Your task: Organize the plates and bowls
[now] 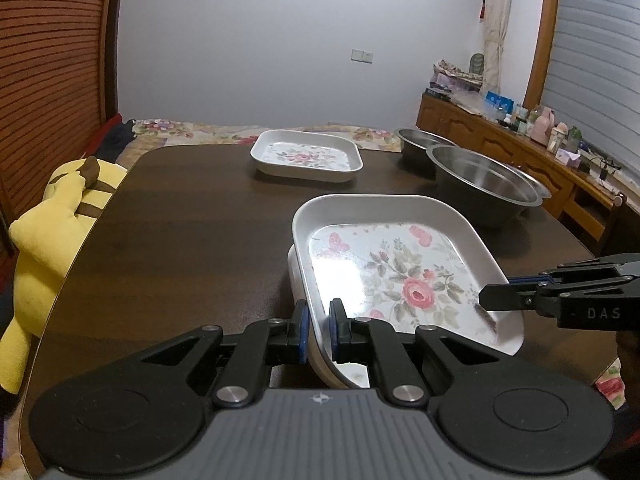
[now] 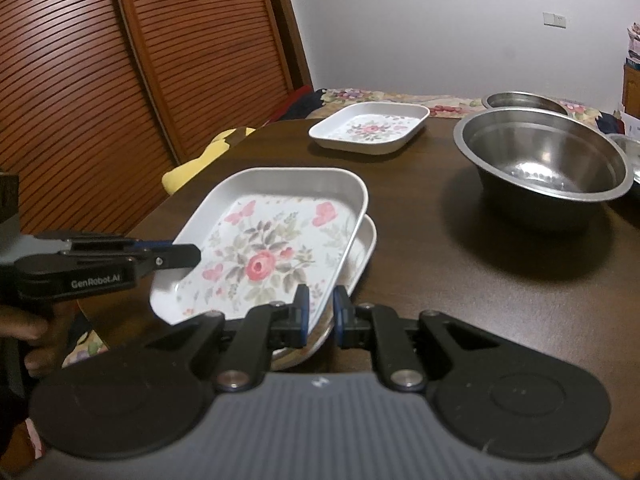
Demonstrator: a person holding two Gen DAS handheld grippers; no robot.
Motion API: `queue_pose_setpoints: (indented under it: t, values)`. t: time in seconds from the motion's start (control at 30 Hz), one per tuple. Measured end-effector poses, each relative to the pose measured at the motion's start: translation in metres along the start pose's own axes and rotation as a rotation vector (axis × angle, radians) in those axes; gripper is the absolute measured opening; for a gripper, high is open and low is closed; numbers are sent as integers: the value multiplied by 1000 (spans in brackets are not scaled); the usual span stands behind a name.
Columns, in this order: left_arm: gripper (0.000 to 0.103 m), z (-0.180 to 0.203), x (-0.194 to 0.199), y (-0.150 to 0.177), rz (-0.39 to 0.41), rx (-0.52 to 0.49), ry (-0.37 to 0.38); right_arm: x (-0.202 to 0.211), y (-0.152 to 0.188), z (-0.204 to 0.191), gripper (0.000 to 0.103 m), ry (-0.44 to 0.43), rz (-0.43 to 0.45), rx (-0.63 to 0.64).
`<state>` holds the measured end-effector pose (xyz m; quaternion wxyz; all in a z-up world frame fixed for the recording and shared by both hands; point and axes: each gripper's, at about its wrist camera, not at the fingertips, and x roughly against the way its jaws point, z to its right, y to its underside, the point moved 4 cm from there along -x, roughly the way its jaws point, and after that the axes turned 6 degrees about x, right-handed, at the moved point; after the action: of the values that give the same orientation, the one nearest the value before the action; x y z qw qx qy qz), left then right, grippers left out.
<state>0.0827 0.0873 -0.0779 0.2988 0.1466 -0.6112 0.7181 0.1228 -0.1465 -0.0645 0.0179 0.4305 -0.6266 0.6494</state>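
Plates first: my left gripper (image 1: pixel 318 330) pinches the near rim of a floral plate (image 1: pixel 400 272), tilted over a second plate (image 1: pixel 298 280) beneath it on the desk (image 1: pixel 180 240). My right gripper (image 2: pixel 320 312) clamps the opposite rim. A third floral plate (image 1: pixel 306 156) waits alone at twelve o'clock. At two o'clock, steel bowls (image 1: pixel 484 184) sit partly nested. I judge stacking is barely begun: one plate going on, one plate and the bowls remaining.
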Motion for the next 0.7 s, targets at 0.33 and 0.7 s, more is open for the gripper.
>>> queue_pose_setpoints:
  t: [0.33, 0.7]
  values:
    - [11, 5, -2, 2, 10, -51, -46, -1, 4, 1, 16, 16, 6, 4]
    - [11, 2, -4, 4, 3, -37, -56, -2, 7, 3, 16, 17, 10, 4]
